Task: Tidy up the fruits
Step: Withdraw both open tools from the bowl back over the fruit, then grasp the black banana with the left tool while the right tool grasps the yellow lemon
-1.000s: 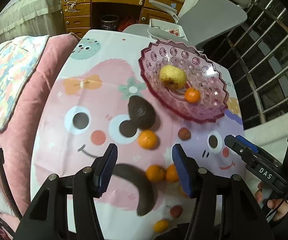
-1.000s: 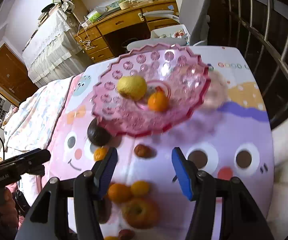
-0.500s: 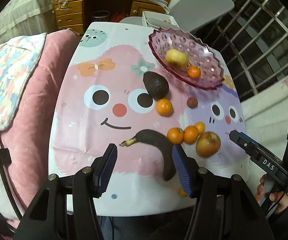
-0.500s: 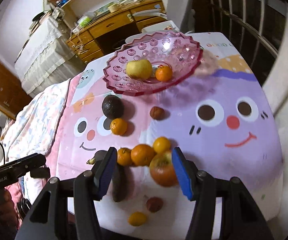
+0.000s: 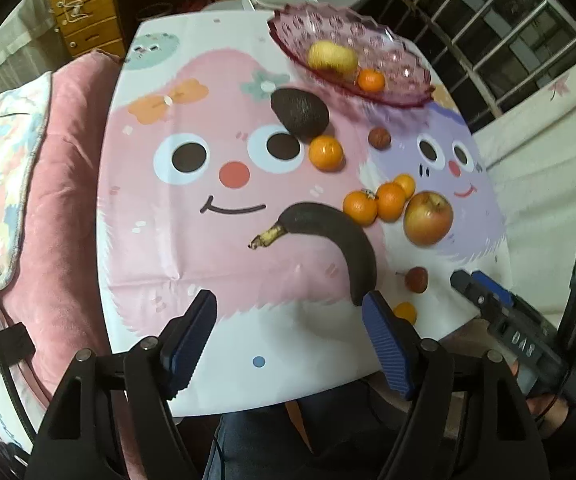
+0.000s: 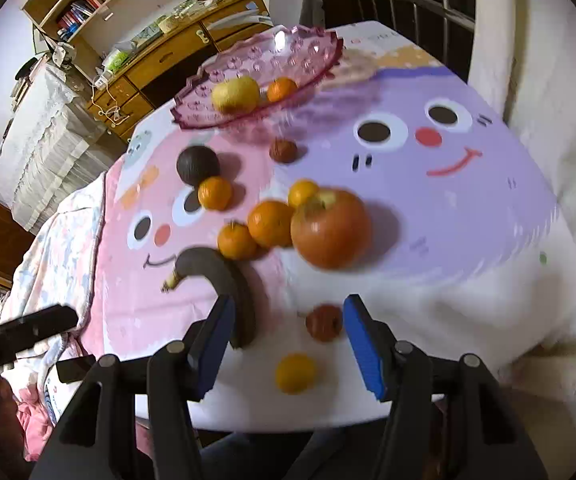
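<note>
Both grippers are hanging empty over the desk's near edge: the left gripper [image 5: 288, 332] is opening wider, the right gripper [image 6: 285, 344] sitting half open. The banana [image 5: 340, 240] is lying just ahead of both, so they risk colliding. A nudge could roll the small orange [image 6: 296, 373] off the edge, far from the bowl [image 6: 308, 52].
</note>
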The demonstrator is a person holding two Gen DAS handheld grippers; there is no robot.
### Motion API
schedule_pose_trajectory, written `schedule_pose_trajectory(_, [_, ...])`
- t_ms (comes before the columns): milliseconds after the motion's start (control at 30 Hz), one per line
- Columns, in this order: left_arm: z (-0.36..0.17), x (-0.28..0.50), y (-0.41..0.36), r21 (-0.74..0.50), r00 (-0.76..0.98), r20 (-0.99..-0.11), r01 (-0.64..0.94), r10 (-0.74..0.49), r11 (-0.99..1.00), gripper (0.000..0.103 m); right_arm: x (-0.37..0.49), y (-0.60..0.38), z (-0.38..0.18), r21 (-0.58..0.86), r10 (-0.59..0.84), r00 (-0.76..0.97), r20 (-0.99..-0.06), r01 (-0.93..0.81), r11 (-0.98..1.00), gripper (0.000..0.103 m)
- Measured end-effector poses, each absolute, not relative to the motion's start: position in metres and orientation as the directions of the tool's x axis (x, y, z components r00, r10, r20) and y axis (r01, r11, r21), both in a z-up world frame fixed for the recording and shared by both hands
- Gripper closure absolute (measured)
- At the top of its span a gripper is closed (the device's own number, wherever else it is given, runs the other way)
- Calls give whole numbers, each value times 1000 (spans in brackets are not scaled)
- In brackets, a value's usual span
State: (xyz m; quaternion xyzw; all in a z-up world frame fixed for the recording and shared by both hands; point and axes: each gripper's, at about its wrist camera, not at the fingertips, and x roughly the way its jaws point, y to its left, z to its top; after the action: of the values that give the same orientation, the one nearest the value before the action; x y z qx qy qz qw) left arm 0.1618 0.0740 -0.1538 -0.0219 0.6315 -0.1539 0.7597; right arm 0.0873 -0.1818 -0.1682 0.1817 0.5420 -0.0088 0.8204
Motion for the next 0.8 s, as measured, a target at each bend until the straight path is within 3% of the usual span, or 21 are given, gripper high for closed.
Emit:
schedule_pose_trajectory(367, [-201, 182, 36, -249, 19, -965, 254, -262, 935, 29, 50, -152, -206, 213, 122, 364, -923, 221, 952, 46])
schedule_pose_trajectory(800, [-242, 204, -7, -240, -47, -971, 140, -235, 961, 29, 49, -133, -233, 101, 82, 343, -936, 38, 994, 46])
